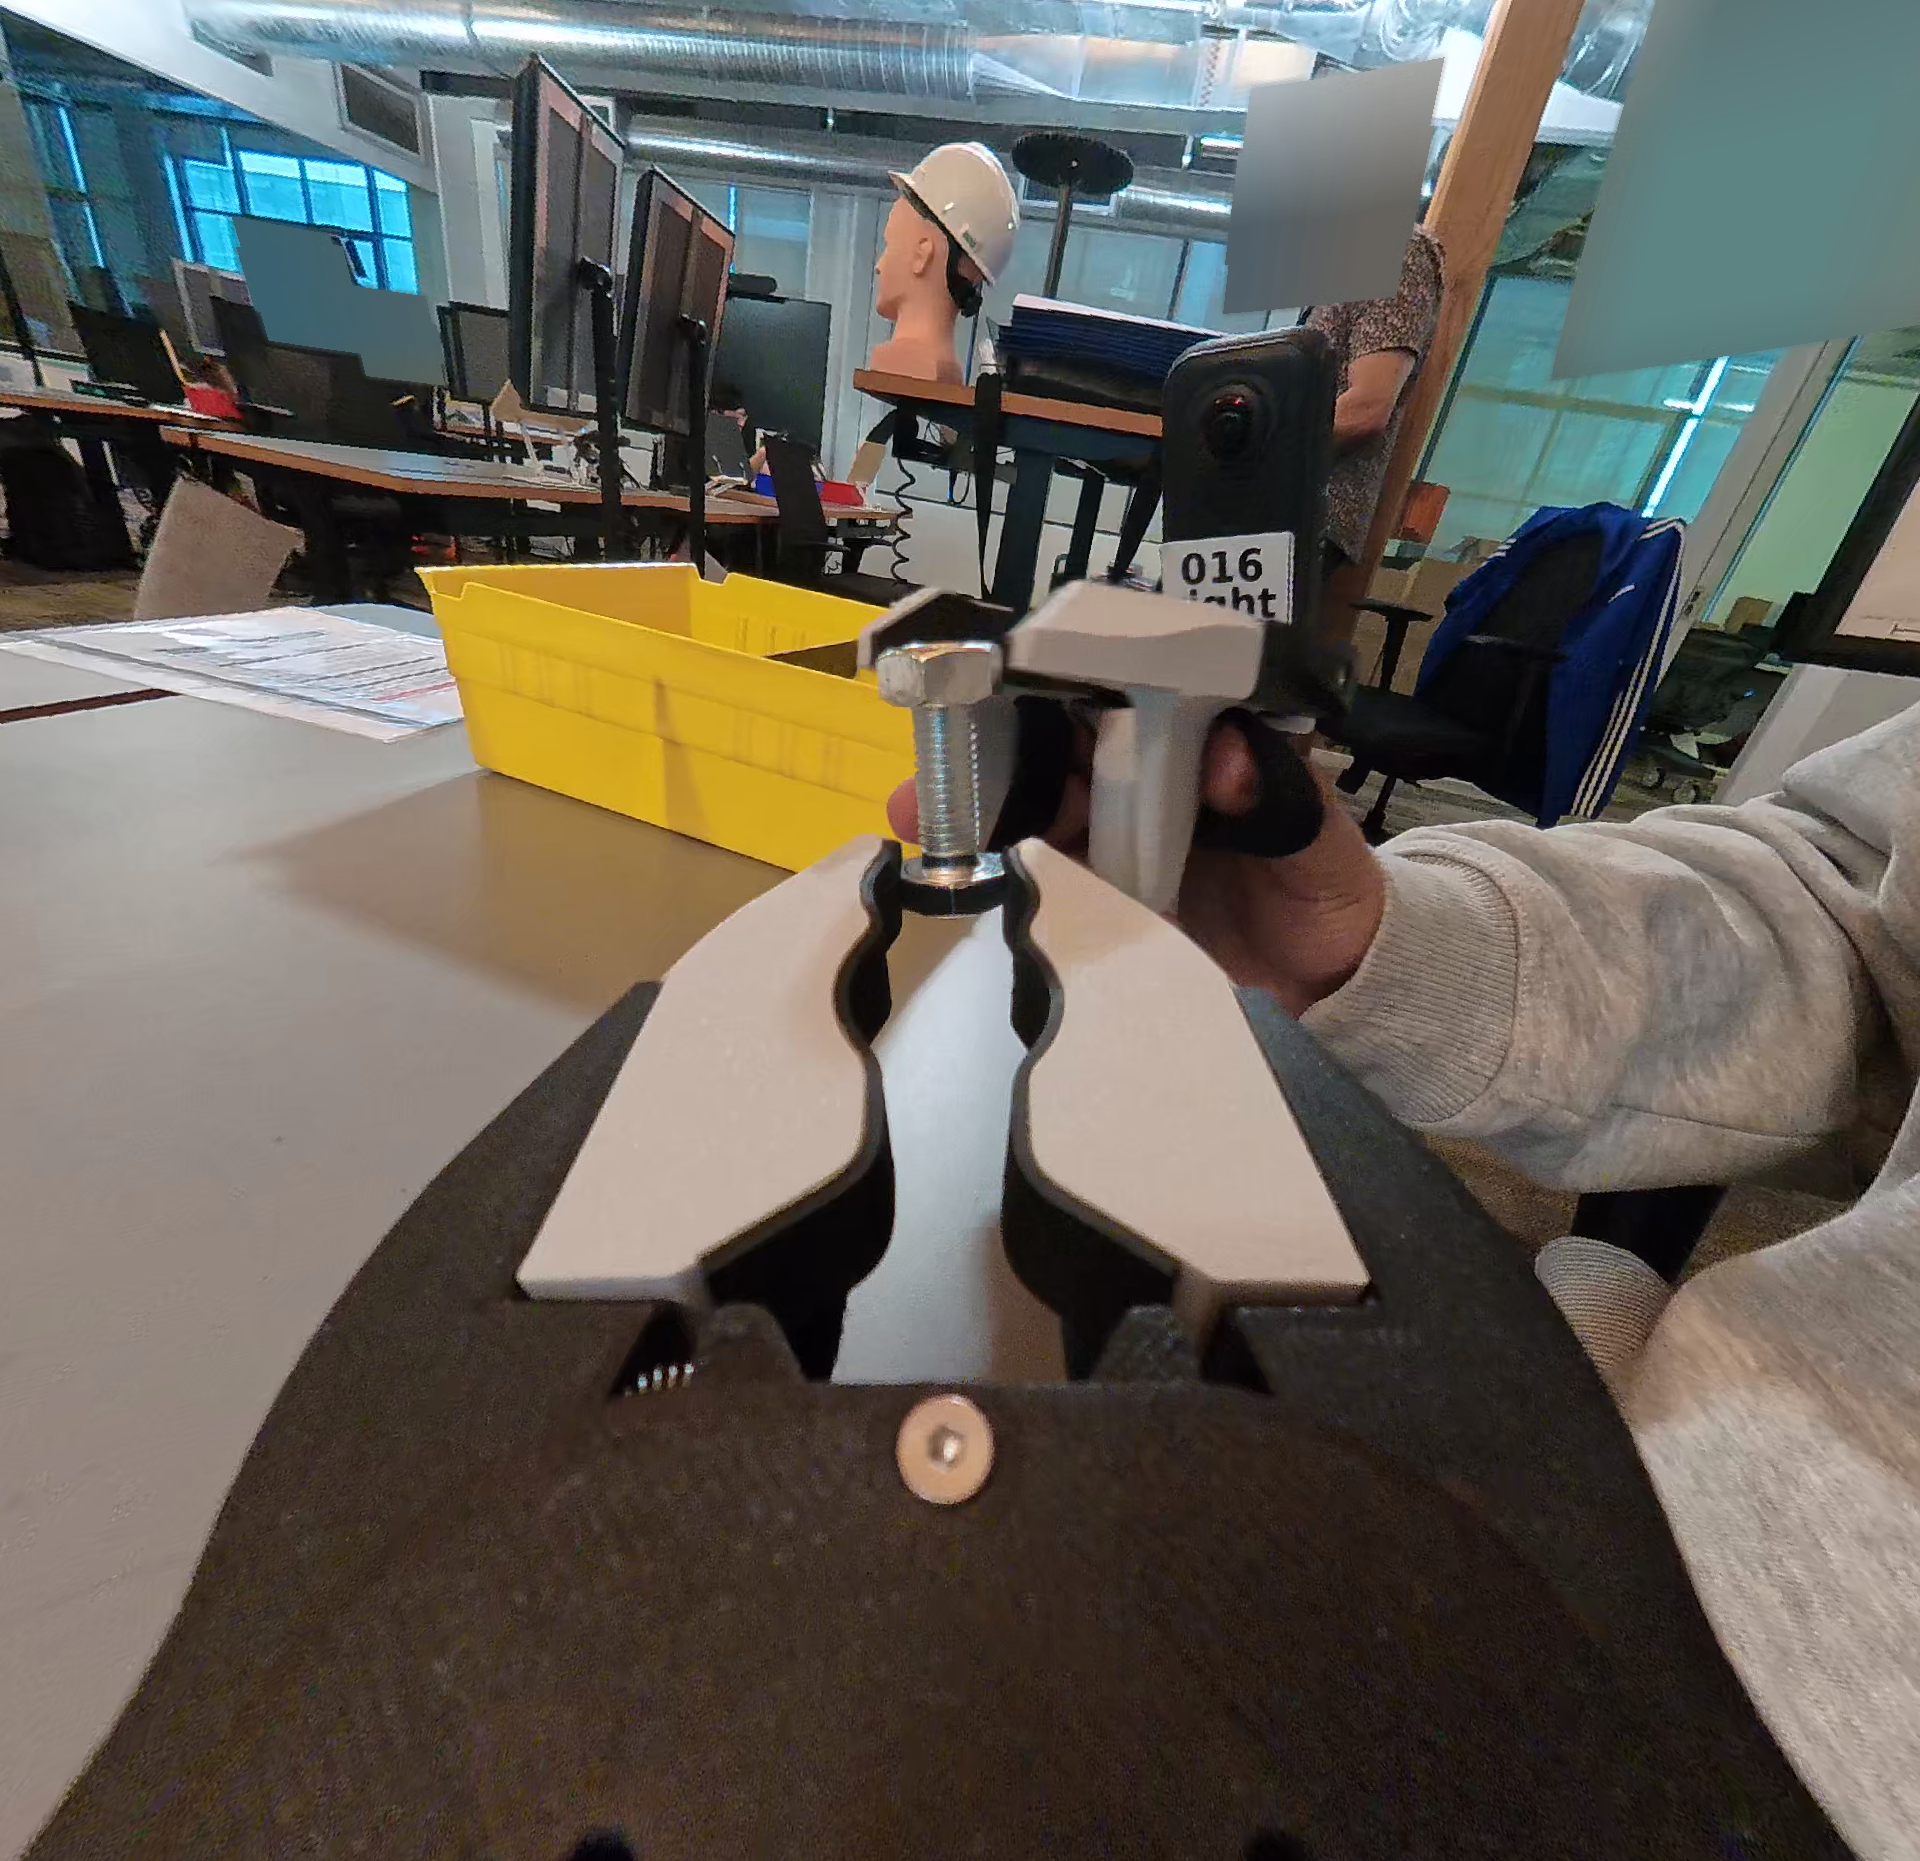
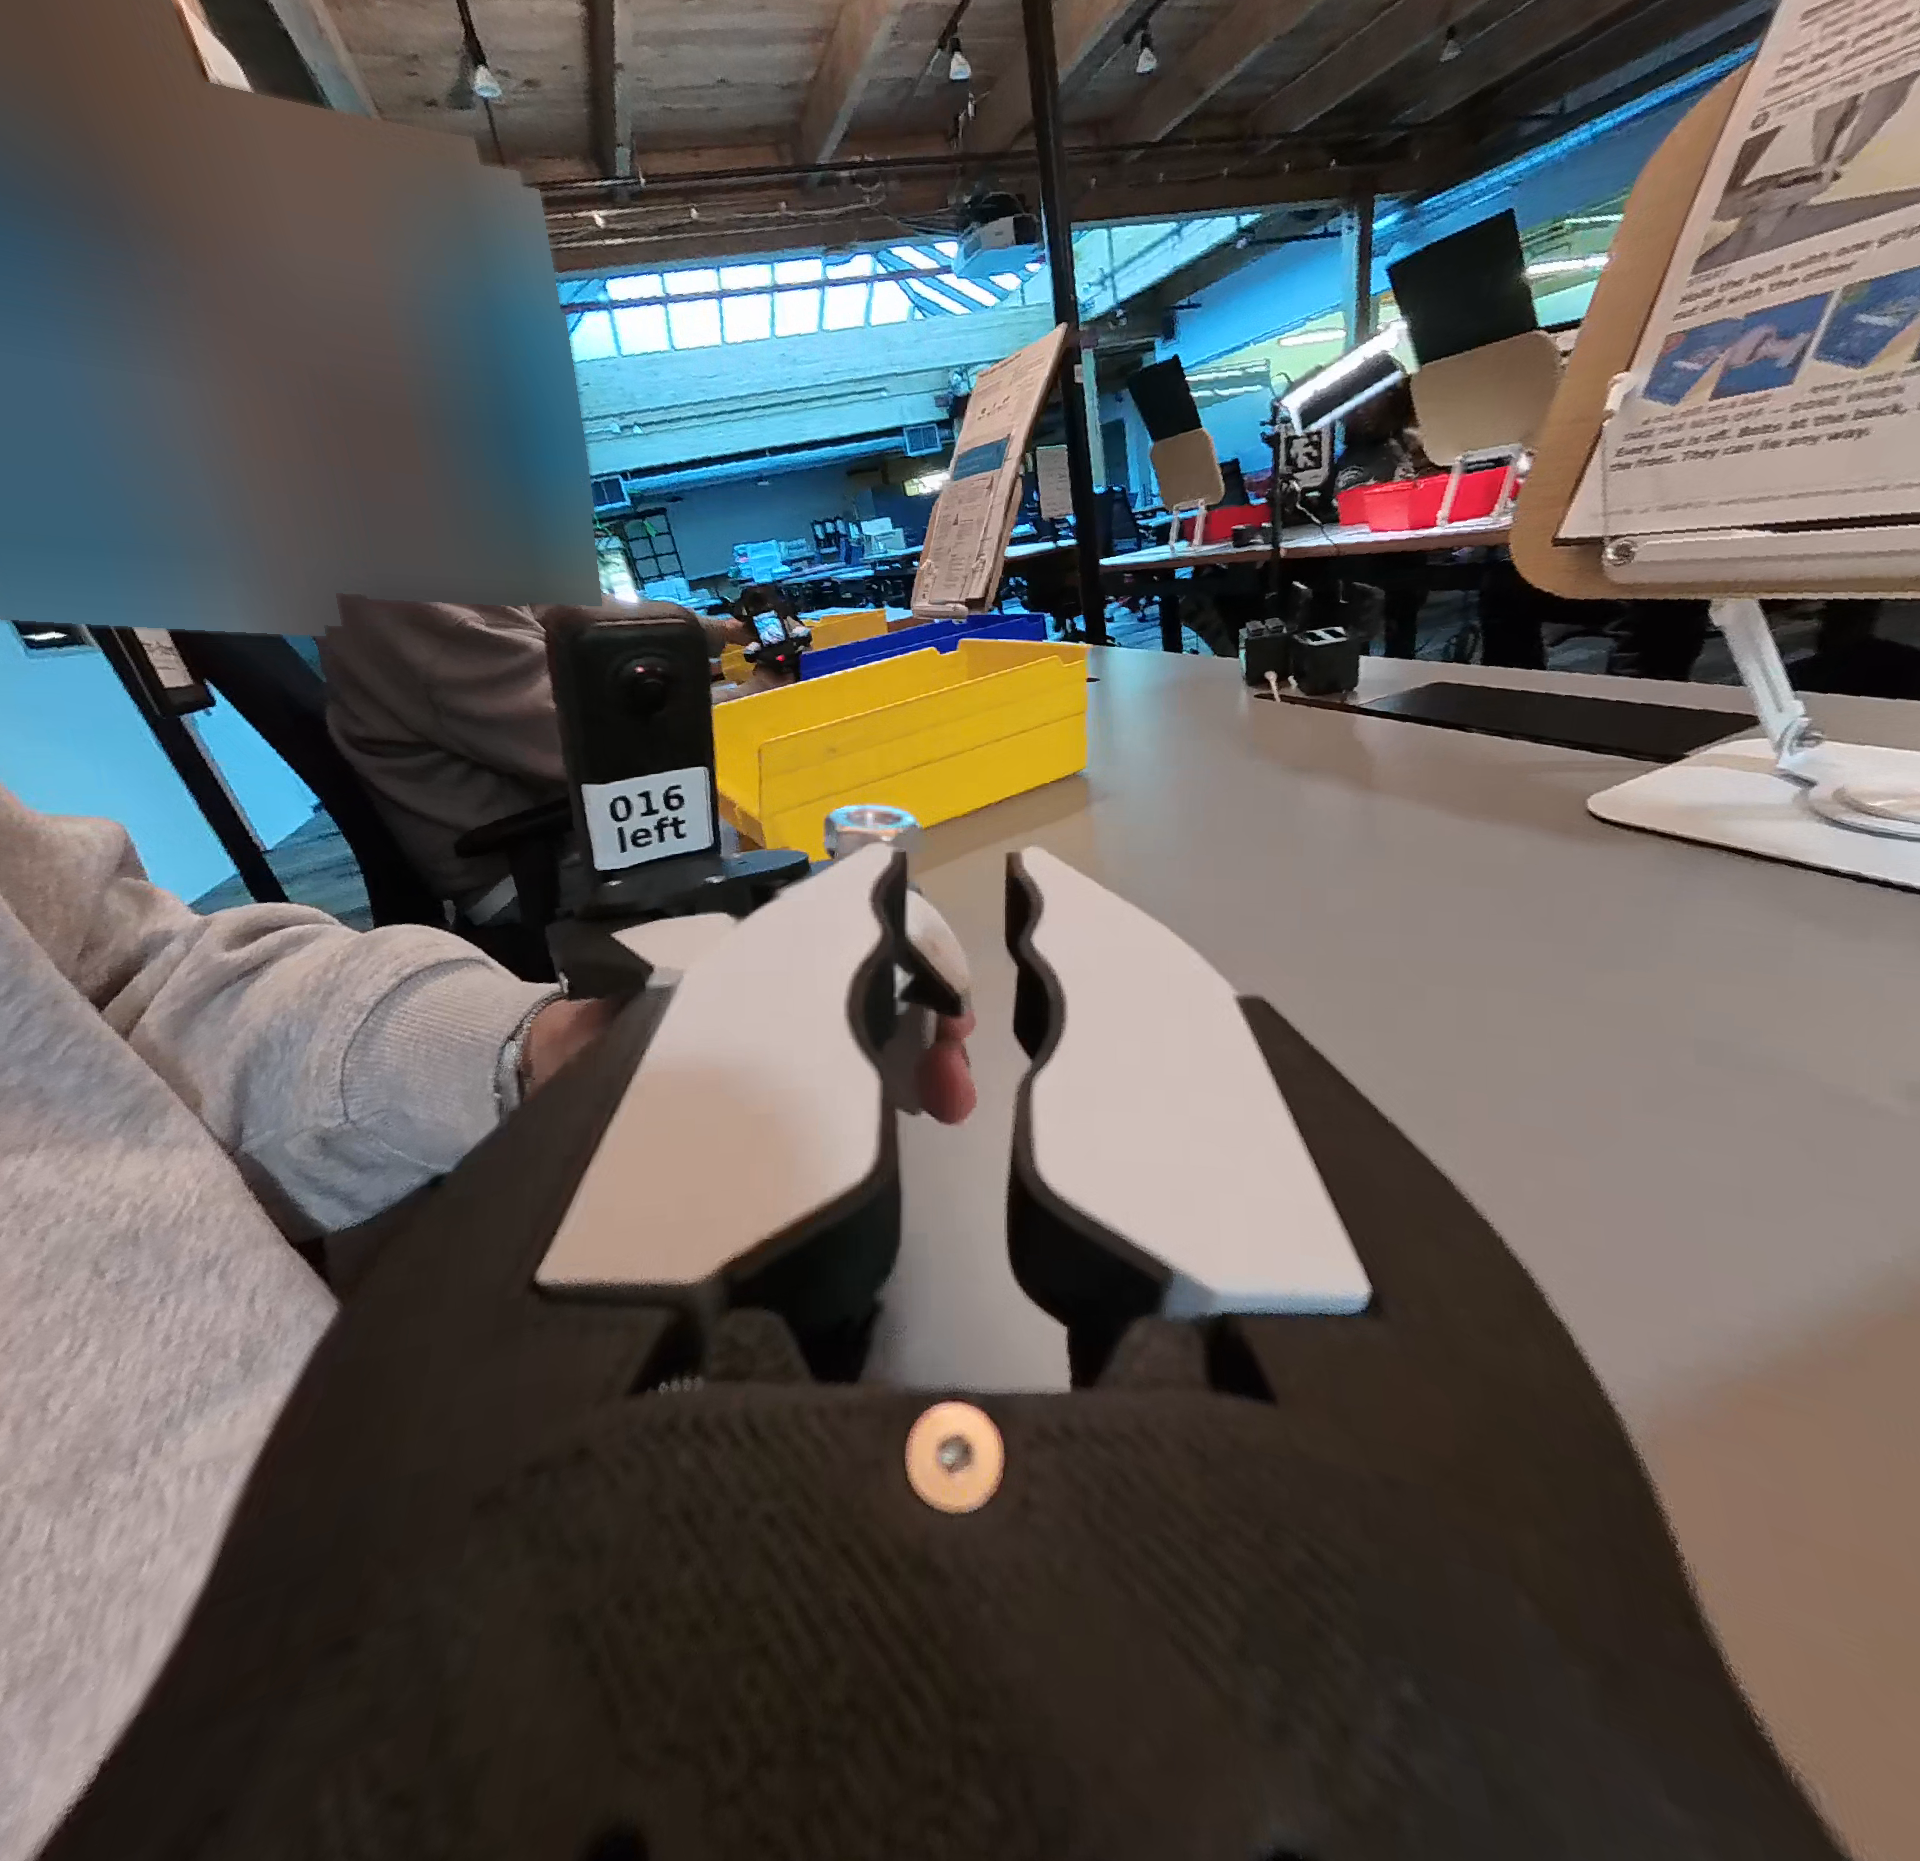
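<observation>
A silver hex bolt (image 1: 943,772) stands upright, head up, above the grey table (image 1: 260,980). My left gripper (image 1: 945,878) is shut on the nut (image 1: 948,873) at the bolt's lower end. My right gripper (image 2: 951,876) is open with nothing between its jaws. Its left fingertip (image 2: 883,876) sits right beside the bolt head (image 2: 871,829). In the left wrist view its white finger (image 1: 1132,653) reaches in from the right at the level of the bolt head (image 1: 935,673). A hand in a grey sleeve (image 1: 1610,980) holds it. A left gripper finger (image 2: 935,954) shows through the right gripper's gap.
A yellow bin (image 1: 665,689) stands on the table just behind the bolt, with a blue bin (image 2: 935,632) behind it. A laminated sheet (image 1: 260,658) lies far left. A document stand (image 2: 1766,357) on a white base (image 2: 1745,803) stands at the right. Only a small space, under 4 cm, lies between the two pairs of fingers.
</observation>
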